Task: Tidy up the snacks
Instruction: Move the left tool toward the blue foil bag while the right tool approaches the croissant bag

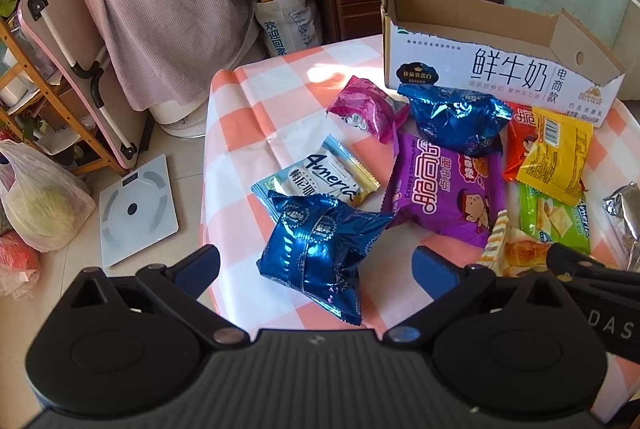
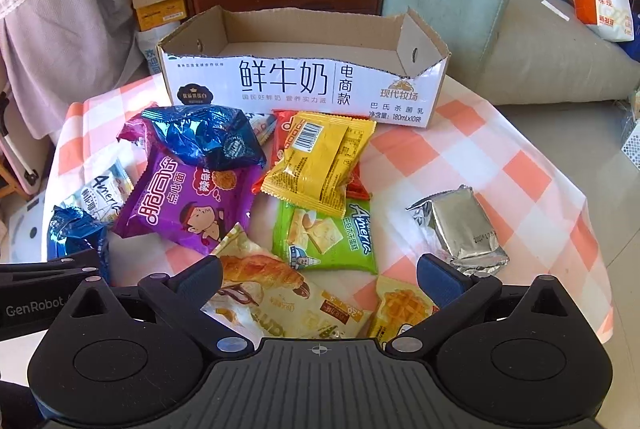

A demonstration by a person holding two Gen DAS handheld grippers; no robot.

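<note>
1. Snacks lie loose on the counter [image 2: 460,153] in front of the empty milk carton box [image 2: 304,85]; nothing is inside it.
2. Left tool [image 1: 316,261] gapes wide, empty, straddling the near blue foil packet [image 1: 320,253], whose long axis points toward the box.
3. Right tool [image 2: 320,269] is wide open, empty, above the croissant packet [image 2: 264,281].
4. That packet's near end is hidden under the right tool.

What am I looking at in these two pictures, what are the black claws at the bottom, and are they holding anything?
Each claw is a handheld two-finger gripper with a camera looking along its fingers. One picture comes from the left gripper, the other from the right gripper. Both are open and hold nothing. On the checked tablecloth lie loose snack packets: a blue foil packet between the left fingers, a croissant packet between the right ones, a purple packet and a silver packet. Behind them stands a cardboard milk box, apparently empty.
</note>
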